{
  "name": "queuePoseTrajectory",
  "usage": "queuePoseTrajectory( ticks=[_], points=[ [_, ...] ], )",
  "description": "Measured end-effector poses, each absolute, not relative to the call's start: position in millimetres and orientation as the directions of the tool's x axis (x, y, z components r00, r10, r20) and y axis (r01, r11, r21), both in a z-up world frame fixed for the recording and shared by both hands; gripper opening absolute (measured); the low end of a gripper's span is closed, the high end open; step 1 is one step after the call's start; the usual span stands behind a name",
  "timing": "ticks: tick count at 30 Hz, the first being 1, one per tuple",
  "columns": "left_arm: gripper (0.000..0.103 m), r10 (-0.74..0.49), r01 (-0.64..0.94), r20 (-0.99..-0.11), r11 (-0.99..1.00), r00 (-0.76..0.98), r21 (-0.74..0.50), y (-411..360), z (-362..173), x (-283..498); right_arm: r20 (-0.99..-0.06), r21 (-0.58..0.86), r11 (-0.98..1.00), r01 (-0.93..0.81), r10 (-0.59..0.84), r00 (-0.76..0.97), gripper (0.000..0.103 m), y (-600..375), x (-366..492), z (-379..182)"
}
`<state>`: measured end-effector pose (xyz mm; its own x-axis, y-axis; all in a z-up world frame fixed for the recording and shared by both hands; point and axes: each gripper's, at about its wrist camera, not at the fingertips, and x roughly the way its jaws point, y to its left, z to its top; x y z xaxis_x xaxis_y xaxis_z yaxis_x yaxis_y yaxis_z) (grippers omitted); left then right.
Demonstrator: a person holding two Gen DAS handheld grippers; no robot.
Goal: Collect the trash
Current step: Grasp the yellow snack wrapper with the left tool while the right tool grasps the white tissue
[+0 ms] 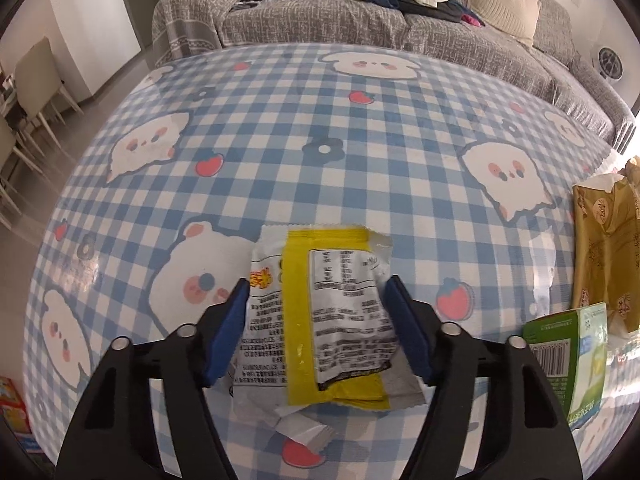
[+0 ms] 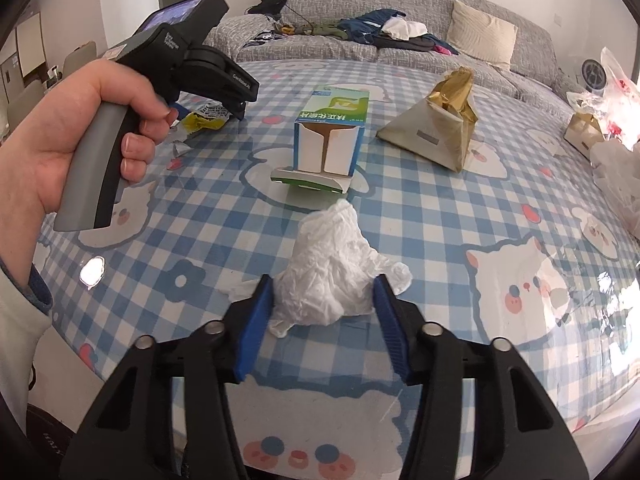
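A white and yellow snack wrapper (image 1: 320, 312) lies on the blue checked tablecloth (image 1: 320, 140), between the blue pads of my left gripper (image 1: 318, 284), which is open around it. The wrapper also shows in the right wrist view (image 2: 204, 118), under the left gripper's body. A crumpled white tissue (image 2: 332, 276) lies between the pads of my right gripper (image 2: 322, 280), which is open around it. An open green and blue carton (image 2: 330, 136) stands beyond the tissue; it shows at the right edge of the left wrist view (image 1: 568, 360).
A gold pyramid-shaped package (image 2: 436, 128) stands right of the carton and shows in the left wrist view (image 1: 608, 248). Clear plastic bags (image 2: 612, 120) and a small gold box (image 2: 584, 132) sit at the far right. A grey sofa (image 2: 400, 40) with clothes is behind the table.
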<state>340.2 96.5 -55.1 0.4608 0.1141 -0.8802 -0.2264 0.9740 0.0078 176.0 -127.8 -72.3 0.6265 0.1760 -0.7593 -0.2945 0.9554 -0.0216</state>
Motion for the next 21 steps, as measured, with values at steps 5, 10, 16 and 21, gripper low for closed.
queuePoseTrajectory(
  ticks=[5,10,16,21],
  points=[
    [0.043,0.118,-0.228,-0.876,0.974,0.468,0.009,94,-52,339,-0.758,-0.023,0.956,-0.294,0.175,0.629,0.026,-129,177,-71],
    [0.035,0.109,-0.221,-0.877,0.975,0.467,0.004,94,-50,334,-0.757,-0.009,0.955,-0.296,0.187,0.626,0.013,-133,177,-71],
    [0.035,0.109,-0.212,-0.875,0.977,0.471,0.008,93,-46,323,-0.757,-0.001,0.957,-0.292,0.189,0.625,0.012,-136,172,-68],
    [0.035,0.111,-0.208,-0.872,0.978,0.476,0.011,92,-41,312,-0.753,0.000,0.958,-0.286,0.188,0.630,0.012,-138,164,-65]
  ],
)
